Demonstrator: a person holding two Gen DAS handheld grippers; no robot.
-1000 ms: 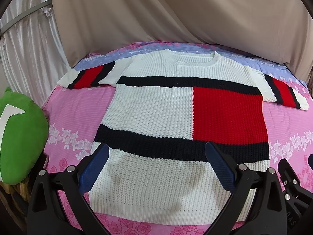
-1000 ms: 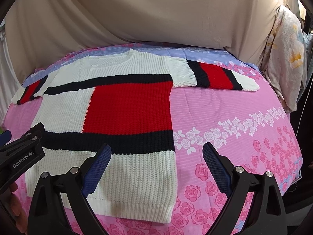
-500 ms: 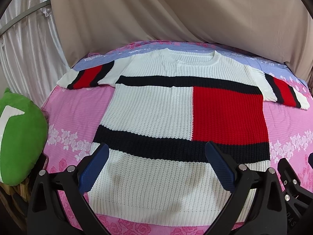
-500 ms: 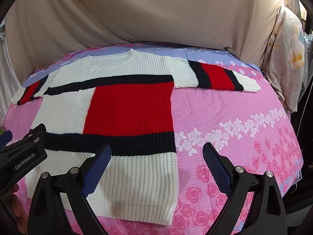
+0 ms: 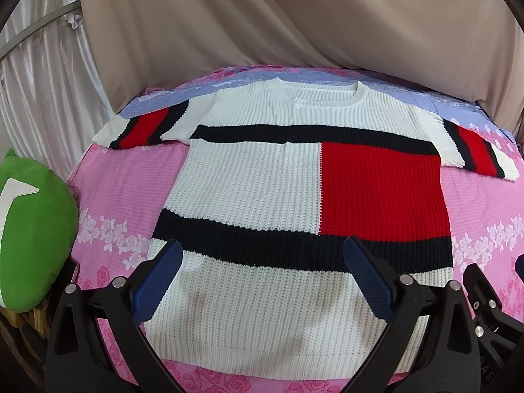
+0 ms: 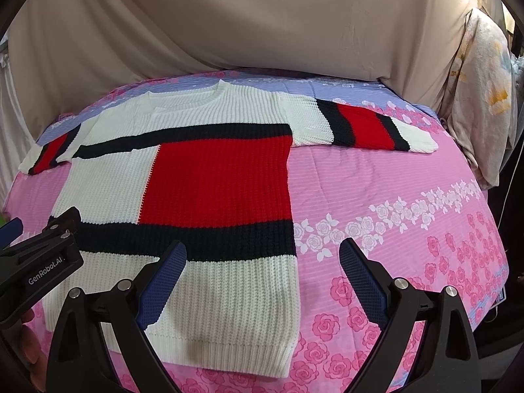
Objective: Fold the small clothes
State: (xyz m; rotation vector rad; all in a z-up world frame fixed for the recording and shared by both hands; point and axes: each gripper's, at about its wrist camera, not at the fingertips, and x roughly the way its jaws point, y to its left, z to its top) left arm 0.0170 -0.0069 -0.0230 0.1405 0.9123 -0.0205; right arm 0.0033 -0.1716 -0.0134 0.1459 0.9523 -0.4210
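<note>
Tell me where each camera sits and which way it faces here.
Left wrist: above the near hem, facing the collar of the white, red and navy knit sweater; own open left gripper shows.
Right wrist: over the hem's right corner, facing the same way; open right gripper shows.
Shared: the sweater, pink floral bedspread, and each other's gripper at the frame edge.

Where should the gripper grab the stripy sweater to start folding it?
Probably the right sleeve cuff, approached from the right side. The sweater lies flat with that sleeve sticking straight out, so its free end lifts and folds over the body easily.
</note>
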